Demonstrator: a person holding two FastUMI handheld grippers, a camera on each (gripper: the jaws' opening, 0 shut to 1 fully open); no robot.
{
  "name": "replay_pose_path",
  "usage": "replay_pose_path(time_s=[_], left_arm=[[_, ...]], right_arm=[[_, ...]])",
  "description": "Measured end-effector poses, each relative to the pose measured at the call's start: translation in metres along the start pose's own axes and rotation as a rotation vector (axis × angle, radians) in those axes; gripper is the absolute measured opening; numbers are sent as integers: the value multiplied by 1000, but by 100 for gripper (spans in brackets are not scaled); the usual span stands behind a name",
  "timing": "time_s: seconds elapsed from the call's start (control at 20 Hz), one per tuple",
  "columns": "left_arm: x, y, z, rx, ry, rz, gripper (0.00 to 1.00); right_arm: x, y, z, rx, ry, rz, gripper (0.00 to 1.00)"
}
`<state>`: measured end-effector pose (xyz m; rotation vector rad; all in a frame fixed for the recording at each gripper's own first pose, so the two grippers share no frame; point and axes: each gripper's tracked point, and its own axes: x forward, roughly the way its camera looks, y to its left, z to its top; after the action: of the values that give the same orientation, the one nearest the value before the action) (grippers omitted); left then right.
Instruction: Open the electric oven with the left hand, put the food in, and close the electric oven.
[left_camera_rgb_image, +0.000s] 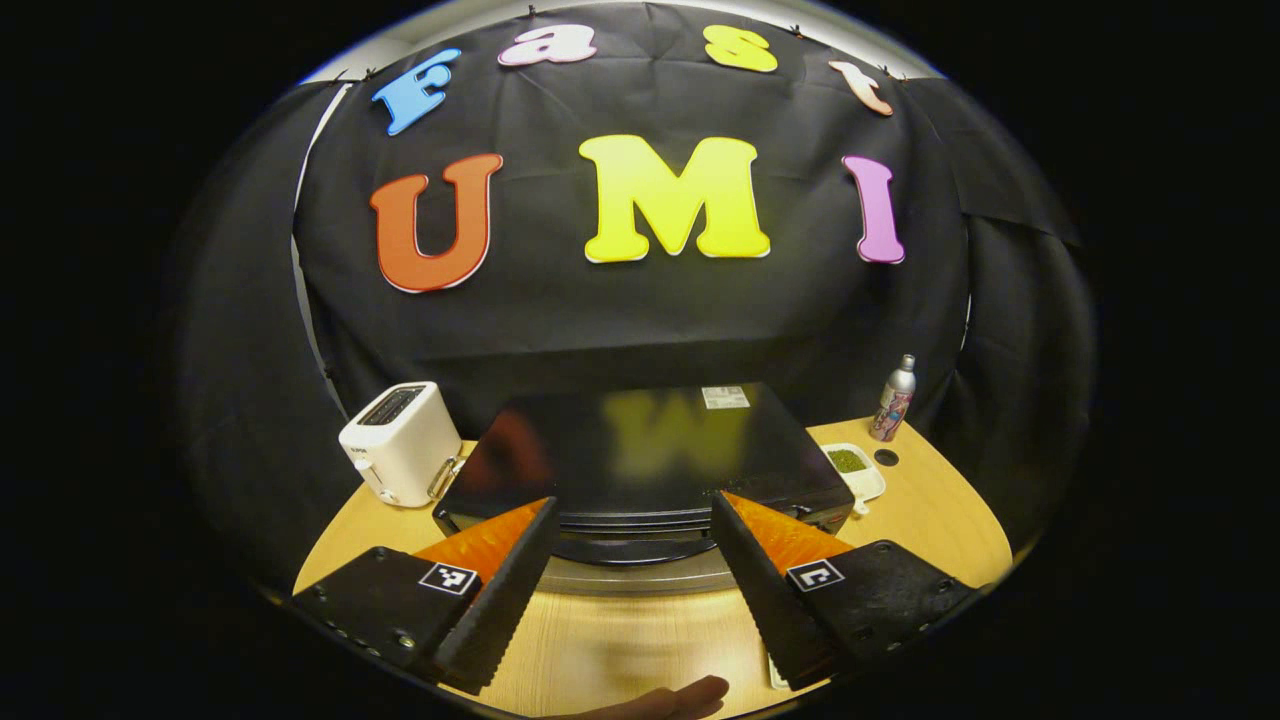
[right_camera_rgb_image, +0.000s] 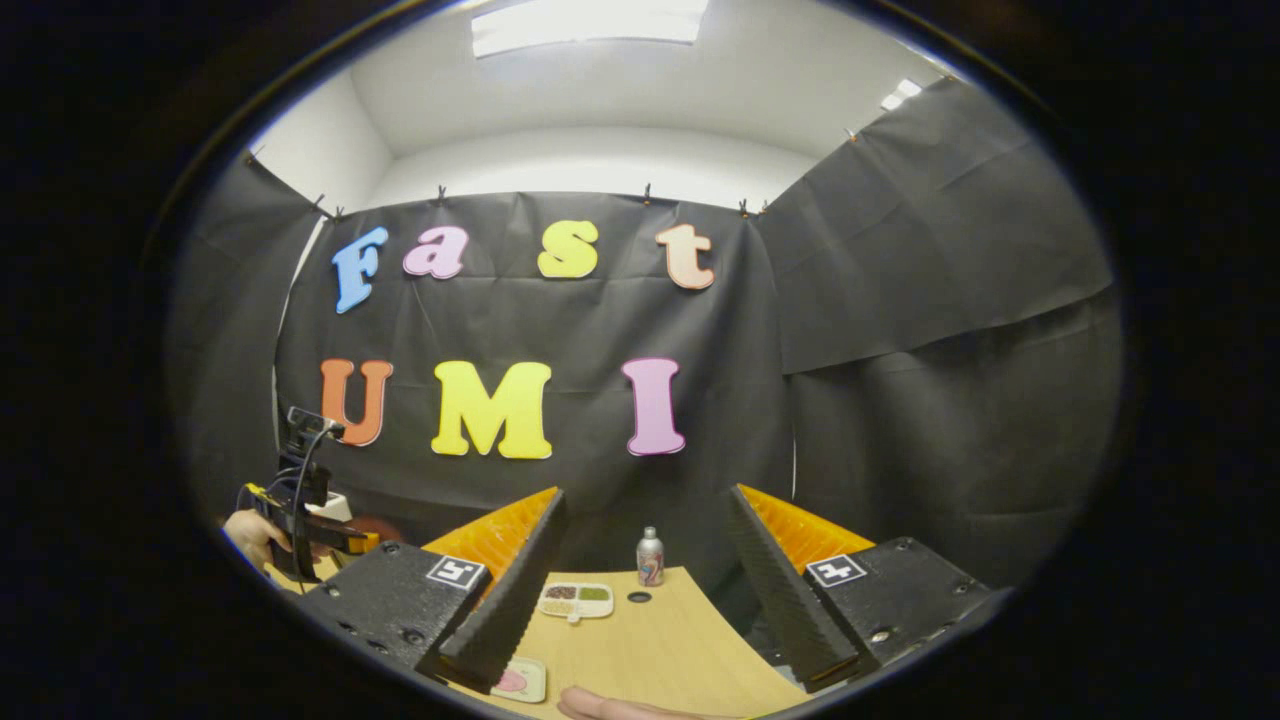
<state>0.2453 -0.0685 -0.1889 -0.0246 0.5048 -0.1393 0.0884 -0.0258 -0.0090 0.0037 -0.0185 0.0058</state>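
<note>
On the wooden table (left_camera_rgb_image: 930, 520), seen in the left gripper view, the black electric oven (left_camera_rgb_image: 640, 455) sits directly ahead of my left gripper (left_camera_rgb_image: 632, 560). Its glossy top faces the camera, and the rounded front edge with a silver band lies between my two fingers (left_camera_rgb_image: 500, 590). My left gripper's fingers stand wide apart and hold nothing; whether their tips touch the oven front I cannot tell. Whether the oven door is shut or ajar I also cannot tell from this angle.

Left of the oven, just beside it, stands a white toaster (left_camera_rgb_image: 402, 442). Right of the oven, near its corner, lies a small white tray (left_camera_rgb_image: 855, 468) with green contents, and beyond it stands a slim bottle (left_camera_rgb_image: 895, 398) with a dark cap (left_camera_rgb_image: 886, 457) resting on the table near its base. A fingertip (left_camera_rgb_image: 690, 695) shows at the bottom edge.

My right gripper (right_camera_rgb_image: 645, 585), in the right gripper view, is likewise spread open and empty, raised over the table (right_camera_rgb_image: 660, 650). Between its fingers, farther off, I see the same tray (right_camera_rgb_image: 576, 599), bottle (right_camera_rgb_image: 650, 557) and cap (right_camera_rgb_image: 639, 597). A plate of pink food (right_camera_rgb_image: 517, 680) lies low, just beside my left-hand finger in this view. At the far left a hand (right_camera_rgb_image: 250, 535) holds my other gripper.
</note>
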Motion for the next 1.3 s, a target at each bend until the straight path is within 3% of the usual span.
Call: replay_pose_path(time_s=[0.25, 0.7, 1.3], left_arm=[[28, 1, -26, 7, 106, 5, 97], [30, -2, -27, -5, 118, -53, 94], [-17, -3, -62, 0, 80, -59, 94]], right_arm=[[-4, -6, 1, 15, -22, -8, 97], [-18, -8, 5, 9, -29, -10, 98], [-60, -1, 14, -23, -42, 3, 98]])
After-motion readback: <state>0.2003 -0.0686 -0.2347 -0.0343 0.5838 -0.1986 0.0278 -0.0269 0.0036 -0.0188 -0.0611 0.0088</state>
